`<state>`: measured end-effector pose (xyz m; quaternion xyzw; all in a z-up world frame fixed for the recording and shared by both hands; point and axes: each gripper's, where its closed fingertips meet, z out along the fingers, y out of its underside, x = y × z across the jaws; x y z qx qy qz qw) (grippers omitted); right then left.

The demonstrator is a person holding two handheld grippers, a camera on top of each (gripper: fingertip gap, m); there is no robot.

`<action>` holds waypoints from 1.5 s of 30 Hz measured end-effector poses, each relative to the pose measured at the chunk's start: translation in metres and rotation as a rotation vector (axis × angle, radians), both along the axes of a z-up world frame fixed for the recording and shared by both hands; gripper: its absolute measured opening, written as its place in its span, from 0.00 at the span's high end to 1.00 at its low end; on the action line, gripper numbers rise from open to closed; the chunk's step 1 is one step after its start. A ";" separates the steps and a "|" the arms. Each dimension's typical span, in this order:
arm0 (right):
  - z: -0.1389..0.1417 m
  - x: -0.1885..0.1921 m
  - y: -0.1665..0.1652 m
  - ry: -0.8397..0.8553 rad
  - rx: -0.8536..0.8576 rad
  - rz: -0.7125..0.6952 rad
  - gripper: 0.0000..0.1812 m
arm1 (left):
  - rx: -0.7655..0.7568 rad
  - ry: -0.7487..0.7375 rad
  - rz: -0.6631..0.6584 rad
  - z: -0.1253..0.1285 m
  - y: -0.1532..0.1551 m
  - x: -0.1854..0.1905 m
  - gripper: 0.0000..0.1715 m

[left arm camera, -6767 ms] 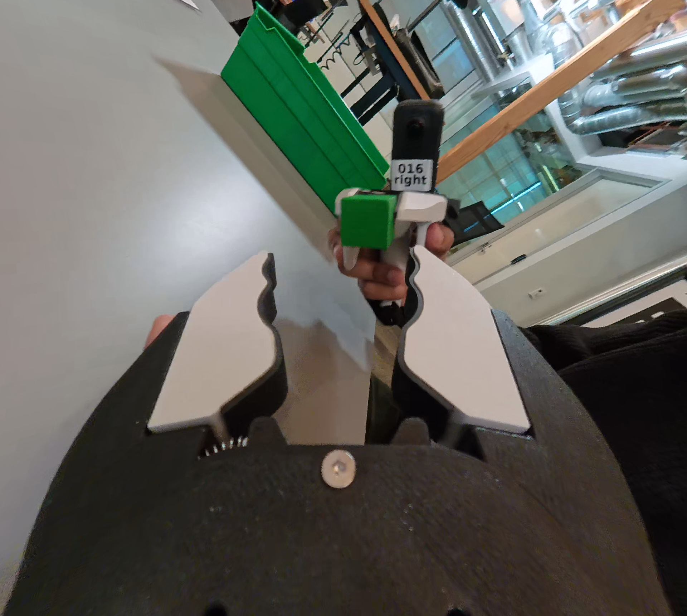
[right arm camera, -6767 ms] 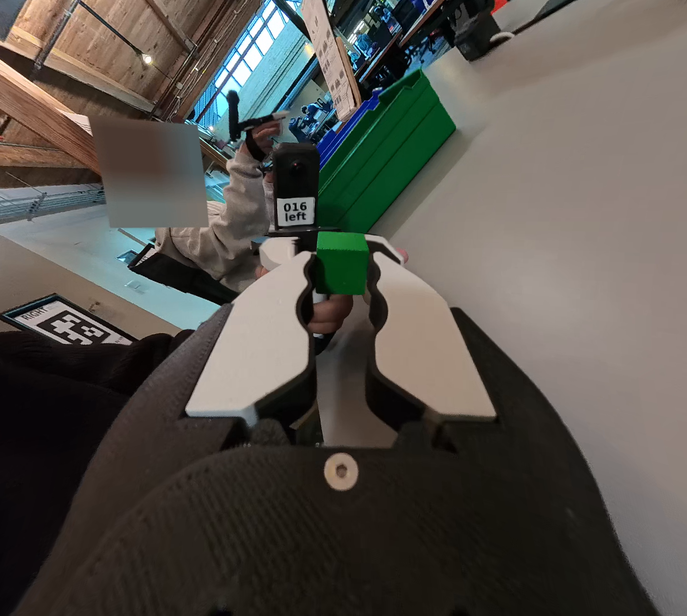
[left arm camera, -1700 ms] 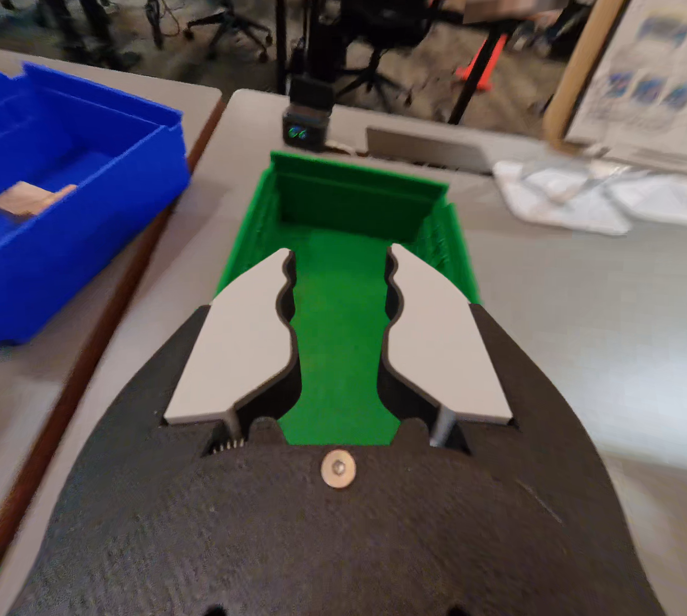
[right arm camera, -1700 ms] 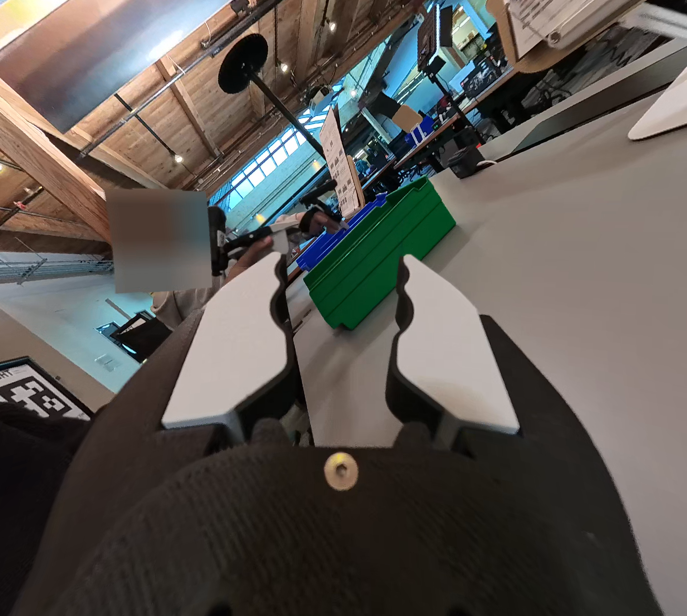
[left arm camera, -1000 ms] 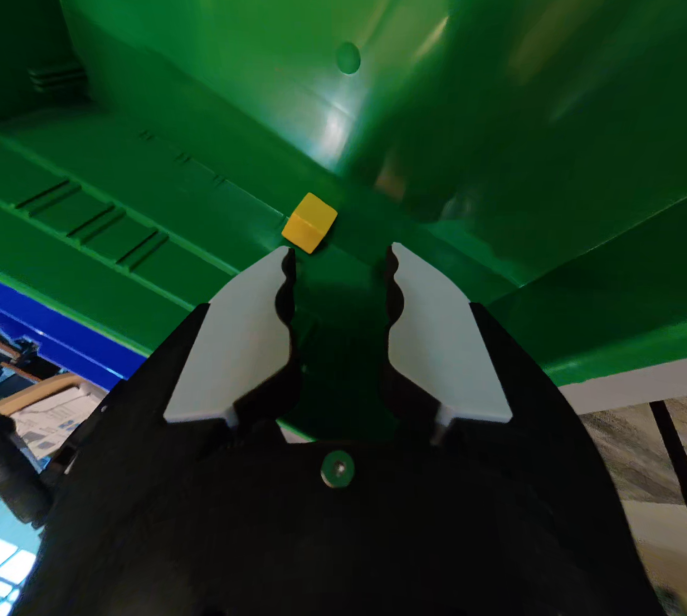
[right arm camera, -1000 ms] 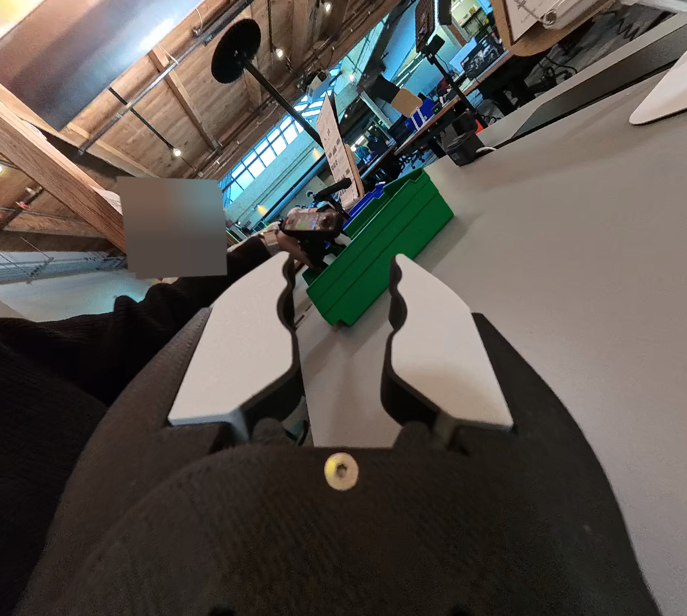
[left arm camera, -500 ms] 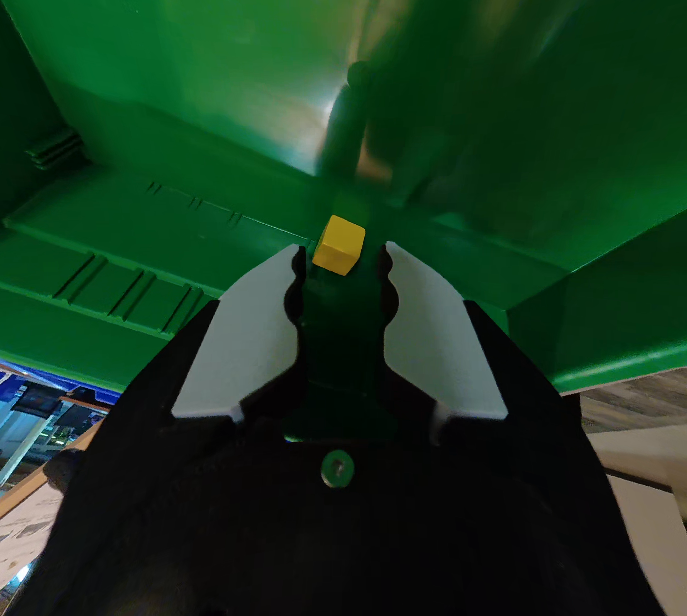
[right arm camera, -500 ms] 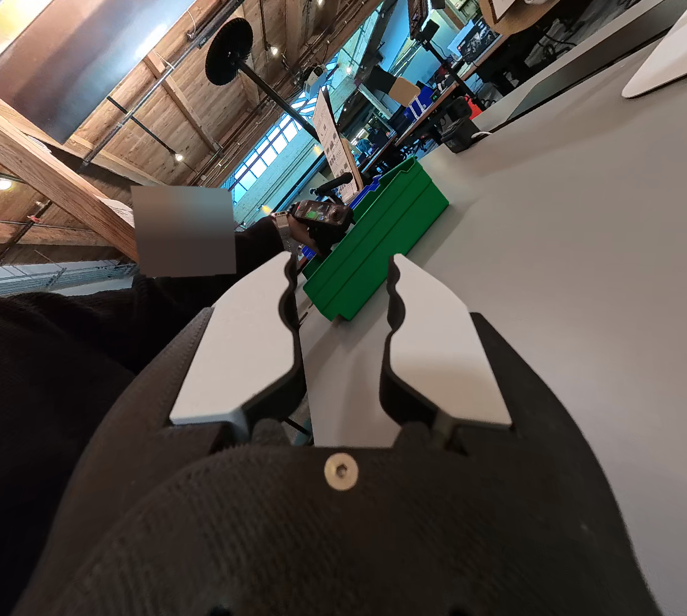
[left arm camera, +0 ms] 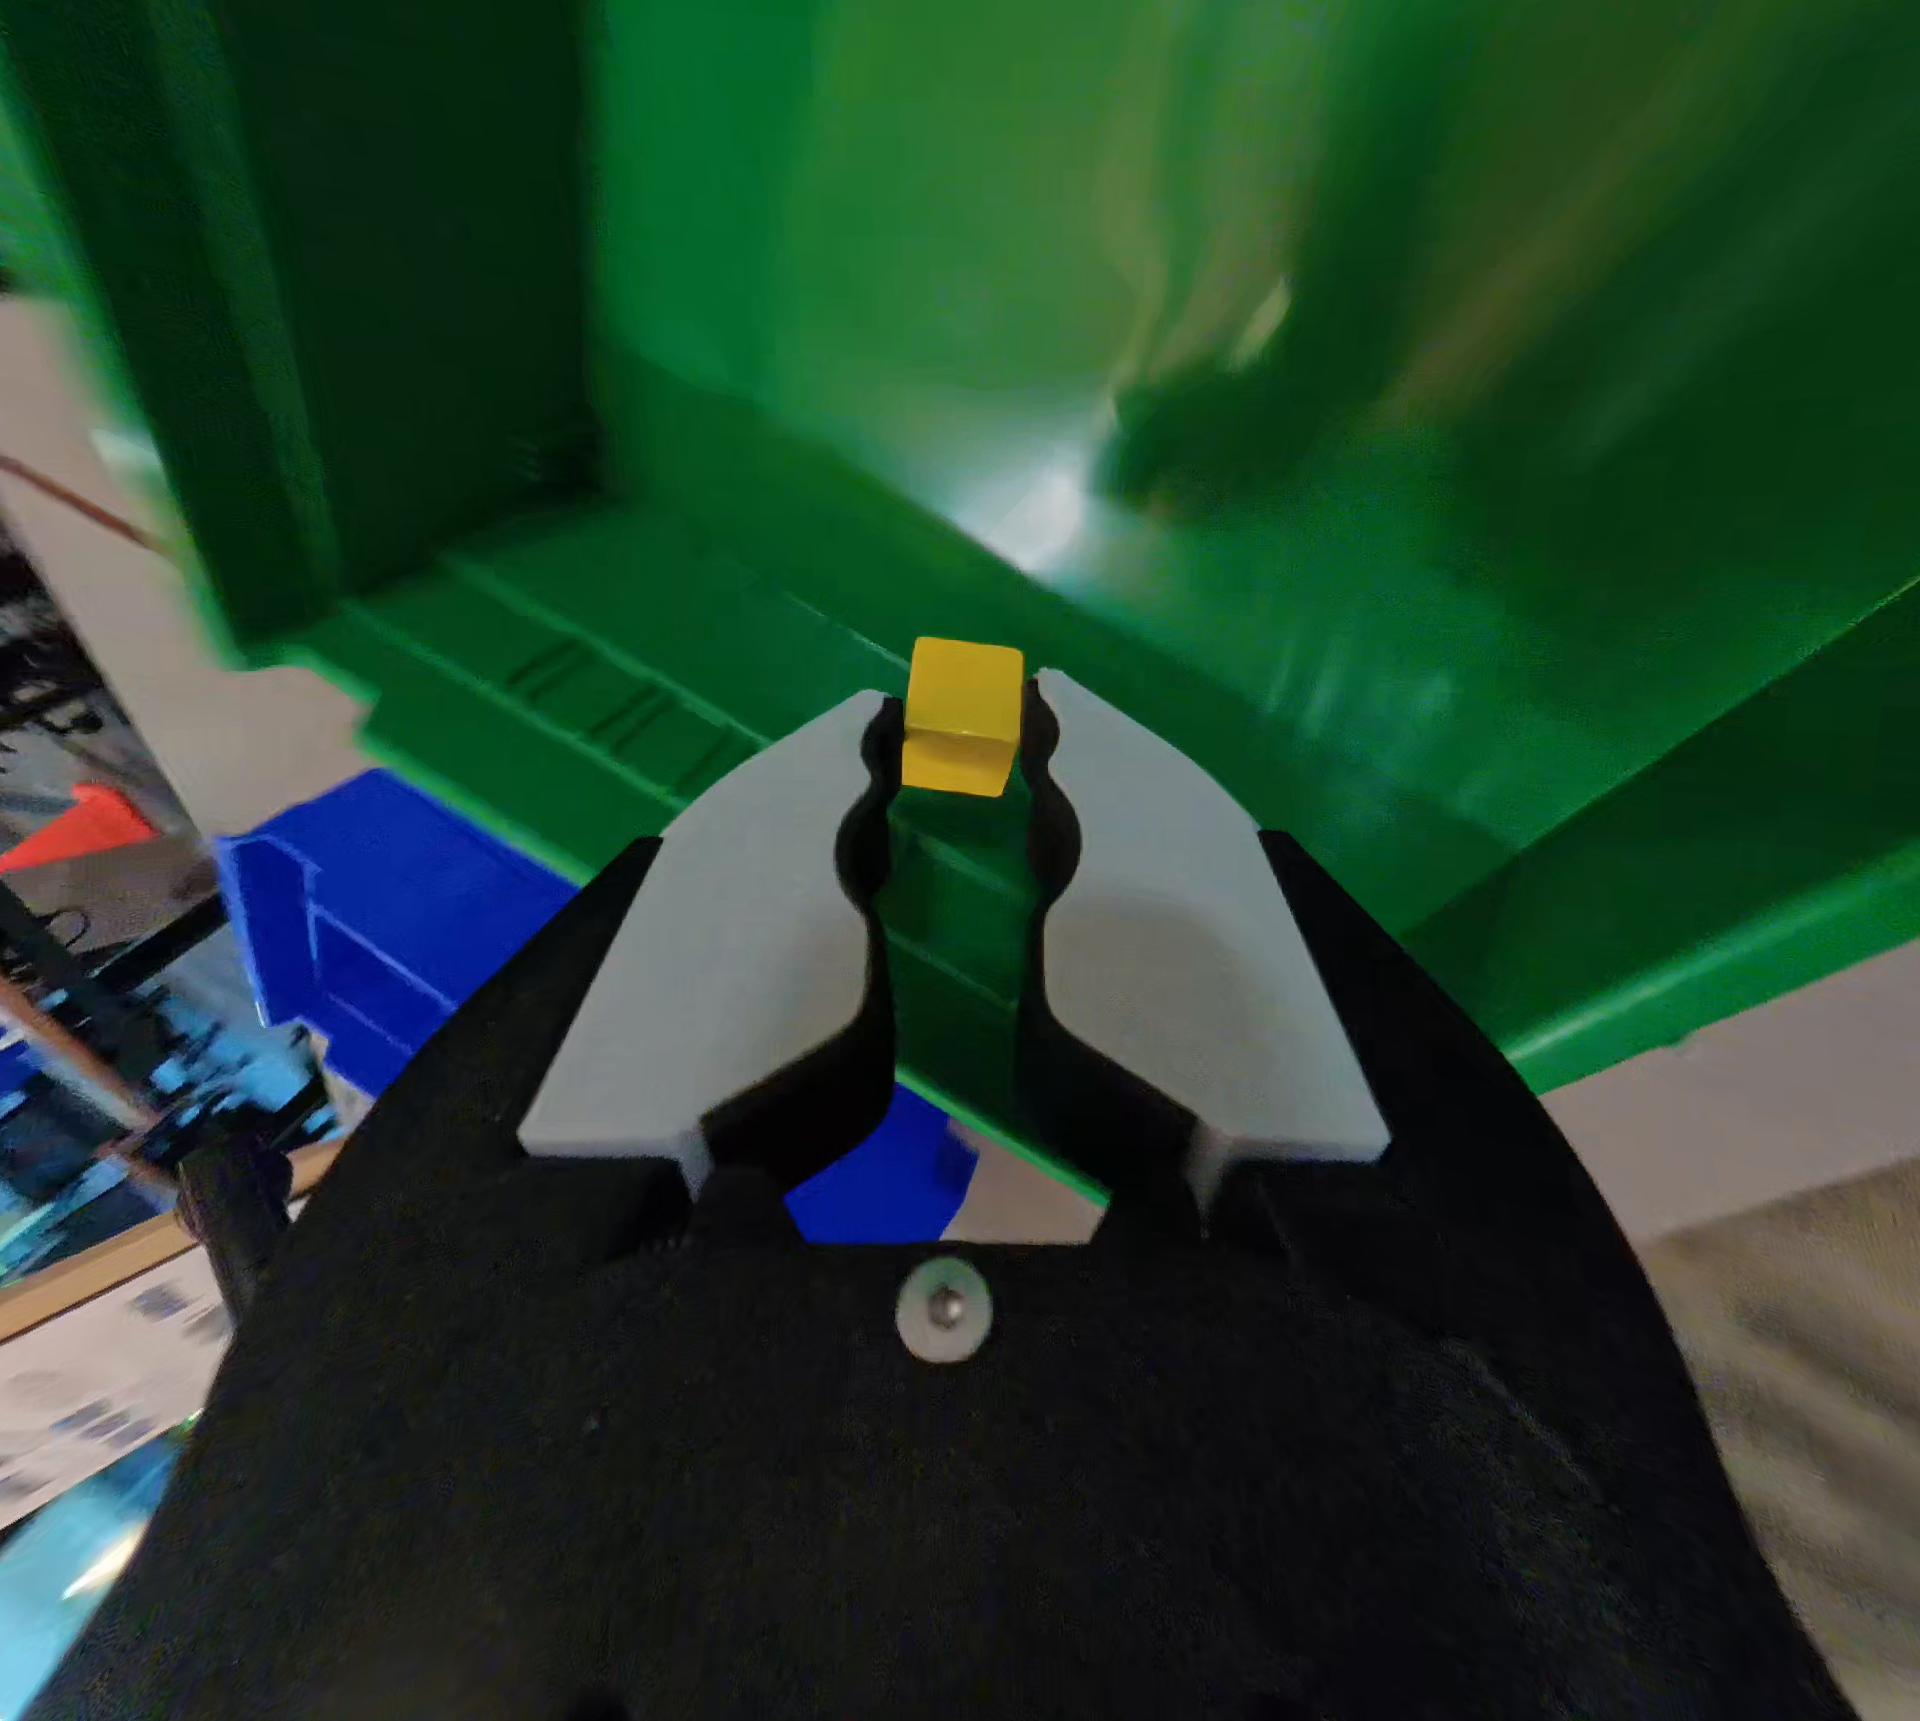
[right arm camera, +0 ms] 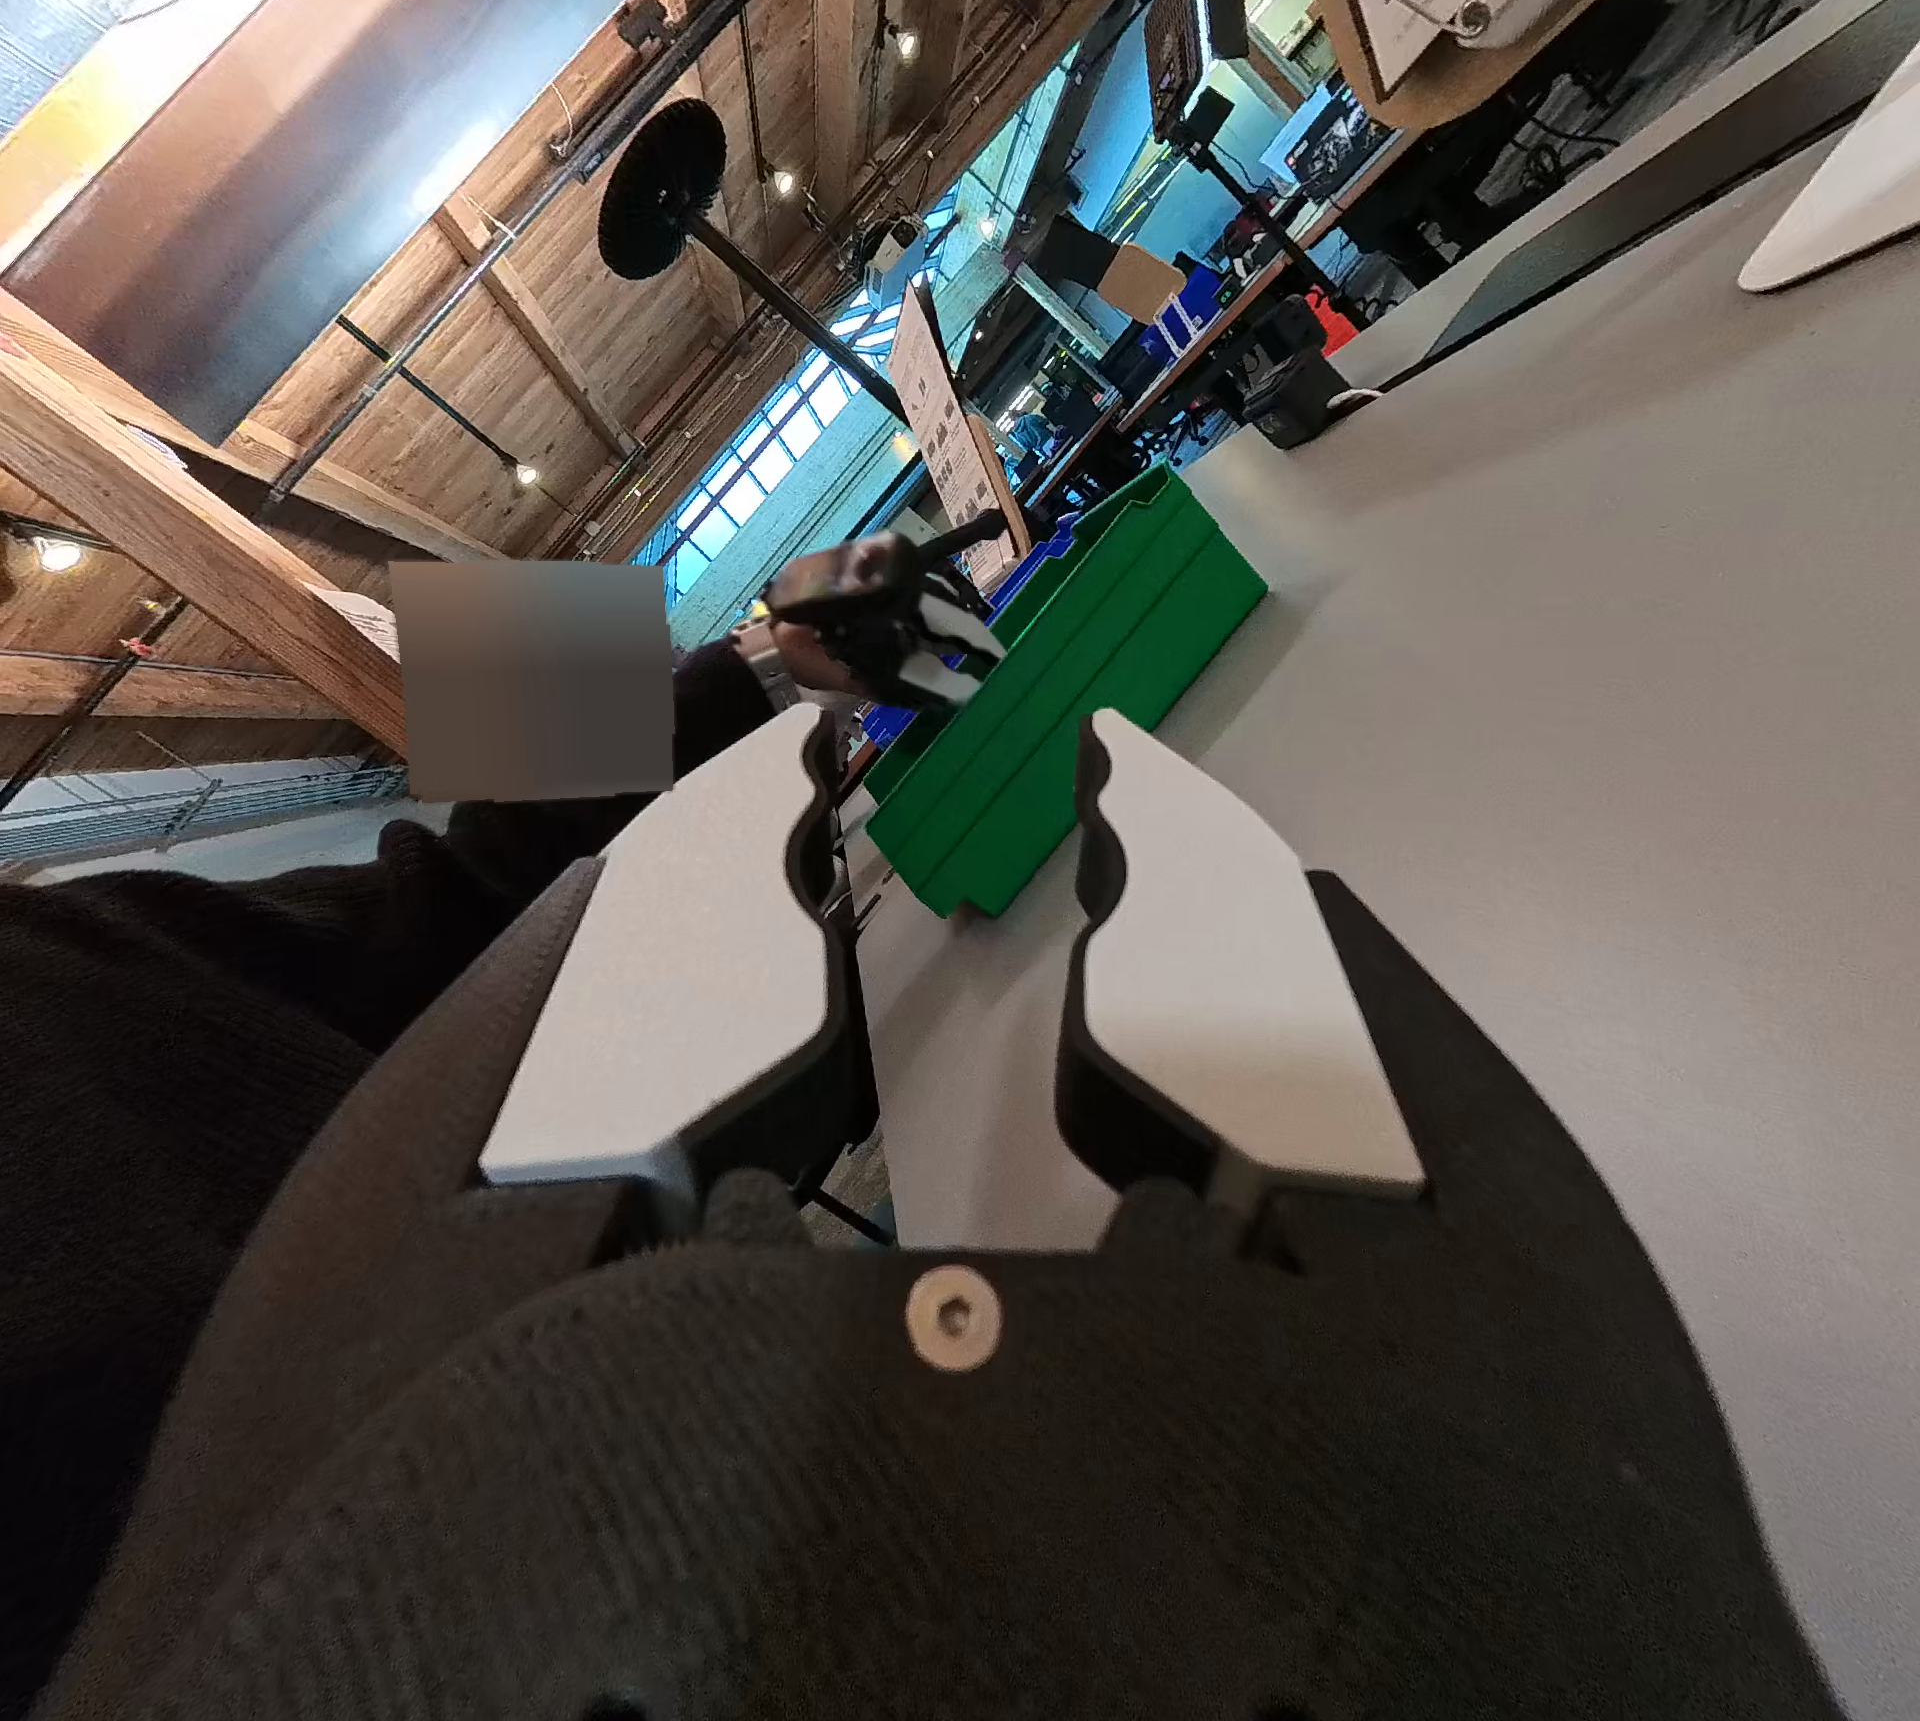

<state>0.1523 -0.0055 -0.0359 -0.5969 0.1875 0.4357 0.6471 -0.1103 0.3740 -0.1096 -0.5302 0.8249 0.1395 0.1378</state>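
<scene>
My left gripper (left arm camera: 958,707) is shut on a small yellow cube (left arm camera: 960,715), pinched between its fingertips inside a green bin (left arm camera: 1039,165). The cube sits just above the bin's stepped side wall. In the right wrist view the same green bin (right arm camera: 1081,726) stands on a grey table (right arm camera: 1558,788), and my left gripper (right arm camera: 914,643), held by a hand, dips over the bin's near rim. My right gripper (right arm camera: 948,736) is open and empty, held low over the table short of the bin.
A blue bin (left arm camera: 395,892) stands beside the green one. A black device (right arm camera: 1288,398) sits at the table's far edge and a white object (right arm camera: 1849,206) lies at the far right. A person in black sleeves is at the left.
My left gripper went down into the green bin, came up to the yellow cube and closed on it. My right gripper let go of a green cube earlier and stays open.
</scene>
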 end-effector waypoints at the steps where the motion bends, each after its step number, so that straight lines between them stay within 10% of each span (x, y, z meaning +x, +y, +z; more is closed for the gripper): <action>1: 0.001 -0.001 0.000 0.001 0.004 0.002 0.76 | -0.027 -0.118 0.010 0.017 -0.010 0.016 0.86; 9: 0.011 -0.009 -0.003 -0.013 0.006 0.029 0.73 | -0.650 -0.998 0.111 0.133 -0.207 0.159 0.87; 16: 0.008 0.016 -0.010 -0.023 -0.019 0.014 0.71 | -1.452 -1.184 0.181 0.111 -0.347 0.234 0.87; 19: 0.004 0.024 -0.017 -0.015 -0.054 0.045 0.71 | -1.551 -1.071 0.186 0.073 -0.381 0.241 0.87; 35: -0.026 0.013 -0.041 -0.059 -0.147 0.006 0.73 | -1.803 -1.040 0.258 0.063 -0.369 0.264 0.87; 45: -0.013 0.032 -0.073 -0.230 -0.138 -0.154 0.77 | -1.774 -0.830 -0.081 0.058 -0.430 0.266 0.87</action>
